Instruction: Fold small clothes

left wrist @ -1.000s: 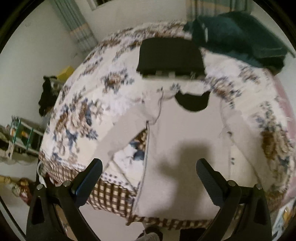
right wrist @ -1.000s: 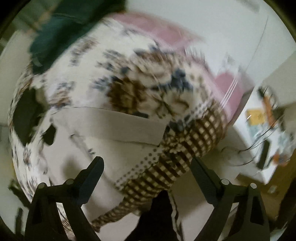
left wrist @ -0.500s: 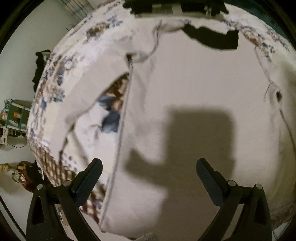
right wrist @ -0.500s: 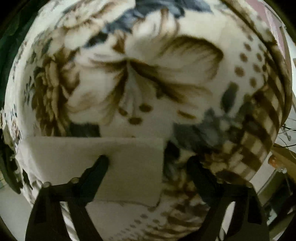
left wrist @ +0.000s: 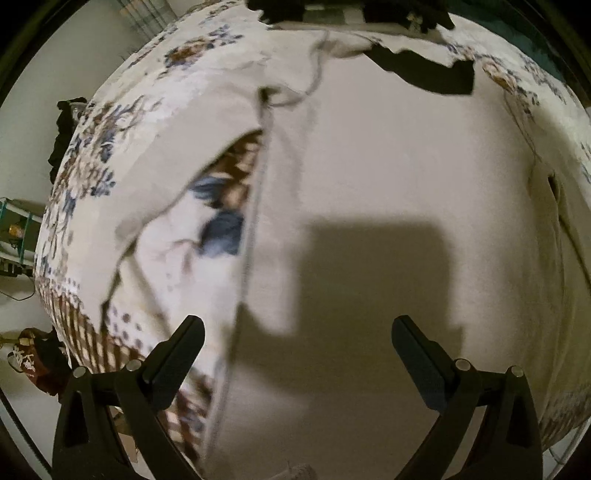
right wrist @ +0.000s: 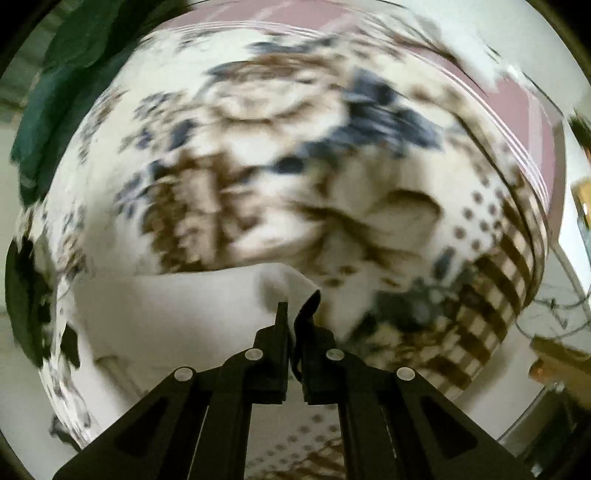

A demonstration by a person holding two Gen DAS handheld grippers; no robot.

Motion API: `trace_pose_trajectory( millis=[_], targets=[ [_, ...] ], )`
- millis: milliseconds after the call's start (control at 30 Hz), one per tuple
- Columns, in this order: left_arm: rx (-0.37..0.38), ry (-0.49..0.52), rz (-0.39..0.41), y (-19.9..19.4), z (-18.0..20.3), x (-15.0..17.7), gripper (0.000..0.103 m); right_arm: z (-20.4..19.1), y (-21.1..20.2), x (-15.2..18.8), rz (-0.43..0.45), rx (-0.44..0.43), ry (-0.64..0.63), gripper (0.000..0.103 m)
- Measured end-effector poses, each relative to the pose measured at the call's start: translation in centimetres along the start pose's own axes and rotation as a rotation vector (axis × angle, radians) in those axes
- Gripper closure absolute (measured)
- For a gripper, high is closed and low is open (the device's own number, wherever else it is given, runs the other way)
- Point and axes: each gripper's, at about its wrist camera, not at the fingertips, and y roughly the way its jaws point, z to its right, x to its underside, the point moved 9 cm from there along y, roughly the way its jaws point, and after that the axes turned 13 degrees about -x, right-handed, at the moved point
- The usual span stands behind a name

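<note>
A cream long-sleeved top (left wrist: 388, 177) lies spread flat on a flowered blanket (left wrist: 110, 155), its dark neck opening (left wrist: 424, 74) at the far end. My left gripper (left wrist: 295, 350) is open and empty, hovering low over the top's lower body beside its left side seam (left wrist: 255, 206). The left sleeve (left wrist: 184, 155) lies angled out to the left. In the right wrist view my right gripper (right wrist: 297, 306) is shut on the end of the top's right sleeve (right wrist: 177, 306), which is lifted off the blanket (right wrist: 280, 155).
A dark green cloth (right wrist: 62, 74) lies at the far corner of the bed. A black folded item (left wrist: 351, 7) sits beyond the collar. The blanket's checked border (right wrist: 506, 266) marks the bed edge, with floor clutter beyond (left wrist: 29, 362).
My right gripper has closed on the sleeve end and lifted it. My left gripper has come down closer over the top's body and stays open.
</note>
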Motion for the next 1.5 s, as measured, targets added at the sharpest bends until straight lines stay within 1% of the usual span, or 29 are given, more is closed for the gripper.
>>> trace_pose_trajectory(
  millis=[33, 67, 100, 200, 267, 333, 400, 433, 467, 500, 600, 733, 867, 933, 1000, 1033, 1067, 1100, 1133, 1167, 1200, 1233, 1300, 1333, 1367, 1400, 1433, 1467, 1500],
  targets=[
    [0.002, -0.013, 0.003, 0.0, -0.7, -0.1, 0.000, -3.3, -0.1, 0.2, -0.009, -0.011, -0.072, 0.098],
    [0.000, -0.029, 0.006, 0.0, -1.5, -0.3, 0.000, -4.8, 0.0, 0.7, -0.017, -0.014, -0.110, 0.098],
    [-0.005, -0.042, 0.007, -0.1, -2.2, -0.2, 0.000, -7.8, 0.0, 1.8, -0.032, -0.024, -0.182, 0.098],
    [-0.026, -0.107, 0.011, 0.2, -5.5, -0.2, 0.000, -15.9, 1.2, 6.9, -0.107, -0.048, -0.393, 0.098],
    [-0.051, -0.155, 0.004, 0.6, -8.0, 0.2, 0.000, -22.5, 3.4, 12.5, -0.192, -0.063, -0.581, 0.098],
    [-0.081, -0.207, -0.014, 1.3, -10.9, 1.2, 0.000, -28.0, 6.0, 19.8, -0.278, -0.051, -0.793, 0.098],
    [-0.109, -0.250, -0.040, 2.1, -13.3, 2.5, 0.000, -30.5, 8.0, 26.2, -0.340, -0.022, -0.952, 0.098],
    [-0.123, -0.267, -0.054, 2.4, -14.3, 3.3, 0.000, -31.7, 9.6, 30.5, -0.388, -0.011, -1.048, 0.098],
    [-0.137, -0.280, -0.067, 2.8, -15.3, 3.9, 0.000, -32.3, 11.0, 34.5, -0.433, 0.008, -1.141, 0.098],
    [-0.148, -0.292, -0.078, 3.2, -16.2, 4.5, 0.000, -32.5, 11.8, 37.6, -0.463, 0.022, -1.210, 0.098],
    [-0.189, -0.327, -0.107, 4.4, -19.3, 6.5, 0.000, -32.2, 12.9, 44.3, -0.532, 0.041, -1.356, 0.099],
    [-0.213, -0.354, -0.123, 5.3, -21.7, 8.1, 0.000, -31.8, 12.6, 49.5, -0.569, 0.043, -1.448, 0.099],
    [-0.216, -0.375, -0.125, 5.8, -22.9, 8.6, 0.000, -31.4, 13.2, 50.5, -0.598, 0.072, -1.469, 0.098],
    [-0.210, -0.394, -0.127, 6.2, -23.6, 8.7, 0.000, -30.8, 14.0, 49.7, -0.654, 0.074, -1.417, 0.097],
    [-0.168, -0.432, -0.139, 6.7, -24.2, 8.6, 0.000, -30.5, 14.0, 47.6, -0.764, 0.027, -1.277, 0.095],
    [-0.149, -0.450, -0.144, 6.9, -24.4, 8.6, 0.000, -30.6, 13.8, 46.8, -0.791, 0.000, -1.230, 0.093],
    [-0.110, -0.486, -0.155, 7.3, -24.8, 8.6, 0.000, -30.8, 13.2, 45.4, -0.821, -0.051, -1.146, 0.081],
    [-0.073, -0.518, -0.163, 7.7, -25.1, 8.6, 0.000, -31.0, 12.7, 43.9, -0.821, -0.079, -1.091, 0.058],
    [-0.002, -0.571, -0.182, 8.5, -25.5, 8.5, 0.000, -31.0, 12.1, 41.8, -0.806, -0.106, -1.024, 0.049],
    [0.046, -0.609, -0.200, 9.2, -25.7, 8.4, 0.000, -30.8, 11.5, 39.1, -0.773, -0.120, -0.954, 0.042],
    [0.103, -0.650, -0.217, 9.8, -25.7, 8.3, 0.000, -30.2, 11.4, 37.3, -0.749, -0.116, -0.905, 0.042],
    [0.210, -0.716, -0.238, 10.8, -25.6, 7.9, 0.000, -29.5, 11.2, 35.1, -0.726, -0.106, -0.861, 0.042],
    [0.336, -0.795, -0.275, 12.6, -25.3, 7.3, 0.002, -28.1, 11.4, 31.9, -0.684, -0.078, -0.799, 0.042],
    [0.368, -0.818, -0.285, 13.2, -25.2, 7.2, 0.002, -27.1, 11.3, 30.1, -0.660, -0.057, -0.760, 0.042],
    [0.410, -0.857, -0.296, 14.2, -25.0, 6.8, 0.002, -26.3, 11.2, 30.3, -0.646, -0.046, -0.733, 0.042],
    [0.411, -0.882, -0.319, 15.5, -25.0, 6.7, 0.003, -25.6, 11.8, 29.6, -0.626, -0.031, -0.683, 0.042],
    [0.403, -0.895, -0.324, 16.1, -25.1, 6.6, 0.008, -24.7, 12.1, 28.8, -0.619, -0.028, -0.654, 0.042],
    [0.377, -0.912, -0.320, 16.6, -25.2, 6.3, 0.019, -24.0, 12.1, 28.0, -0.614, -0.025, -0.617, 0.042],
    [0.317, -0.912, -0.313, 16.9, -25.7, 6.1, 0.030, -23.7, 12.3, 28.3, -0.613, -0.023, -0.602, 0.042]
  ],
)
